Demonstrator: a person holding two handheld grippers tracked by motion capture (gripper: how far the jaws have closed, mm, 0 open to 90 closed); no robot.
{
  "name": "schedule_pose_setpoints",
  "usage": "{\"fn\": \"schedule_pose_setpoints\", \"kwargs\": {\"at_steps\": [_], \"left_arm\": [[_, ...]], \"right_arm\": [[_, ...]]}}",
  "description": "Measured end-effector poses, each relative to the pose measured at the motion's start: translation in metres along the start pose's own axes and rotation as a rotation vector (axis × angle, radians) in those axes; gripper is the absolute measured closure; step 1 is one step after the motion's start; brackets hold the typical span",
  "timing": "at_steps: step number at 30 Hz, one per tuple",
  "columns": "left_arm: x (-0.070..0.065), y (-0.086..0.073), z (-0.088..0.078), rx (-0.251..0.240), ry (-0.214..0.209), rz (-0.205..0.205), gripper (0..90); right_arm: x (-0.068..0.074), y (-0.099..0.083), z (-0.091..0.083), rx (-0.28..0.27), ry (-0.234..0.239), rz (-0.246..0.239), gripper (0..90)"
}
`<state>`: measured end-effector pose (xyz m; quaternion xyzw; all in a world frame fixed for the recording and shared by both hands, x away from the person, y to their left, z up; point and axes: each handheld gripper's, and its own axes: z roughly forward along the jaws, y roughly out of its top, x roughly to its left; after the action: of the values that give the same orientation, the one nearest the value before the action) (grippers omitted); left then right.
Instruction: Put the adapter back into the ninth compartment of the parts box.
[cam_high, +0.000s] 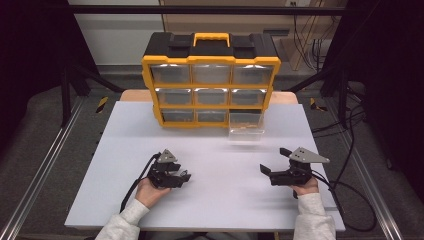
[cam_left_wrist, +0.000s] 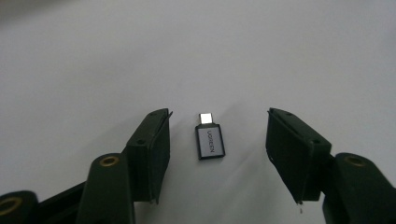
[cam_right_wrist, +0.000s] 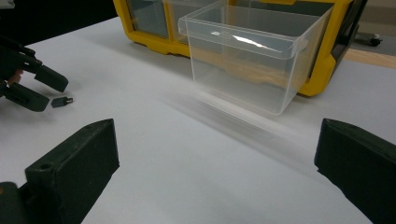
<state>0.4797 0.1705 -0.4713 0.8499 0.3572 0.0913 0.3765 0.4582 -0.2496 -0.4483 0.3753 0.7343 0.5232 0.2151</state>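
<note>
White table (cam_high: 125, 200), grey floor (cam_high: 35, 125) — black frame (cam_high: 65, 90), dark surroundings

Brand "UGREEN" printed lengthwise on the light face of the small dark adapter (cam_left_wrist: 210, 142). Adapter flat on the white table (cam_left_wrist: 93, 60). No other legible text.

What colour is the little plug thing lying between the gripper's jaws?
The adapter is dark grey with a silver tip; the left gripper view shows it best.

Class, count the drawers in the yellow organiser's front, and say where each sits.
9: a grid, three across in each of three rows of the organiser; the bottom-right clear drawer is pulled out.
</note>
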Motion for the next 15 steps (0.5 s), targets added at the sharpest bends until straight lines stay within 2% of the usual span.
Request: {"fn": "schedule_pose_setpoints", "kwargs": {"at_steps": [15], "left_arm": [[-0.0027, 0.0011, 0.0030, 0.022, 0.027, 0.011, 55.8]], "right_arm": [[0.0000, -0.0003, 0.0004, 0.004, -0.002, -0.001, 0.2]]}}
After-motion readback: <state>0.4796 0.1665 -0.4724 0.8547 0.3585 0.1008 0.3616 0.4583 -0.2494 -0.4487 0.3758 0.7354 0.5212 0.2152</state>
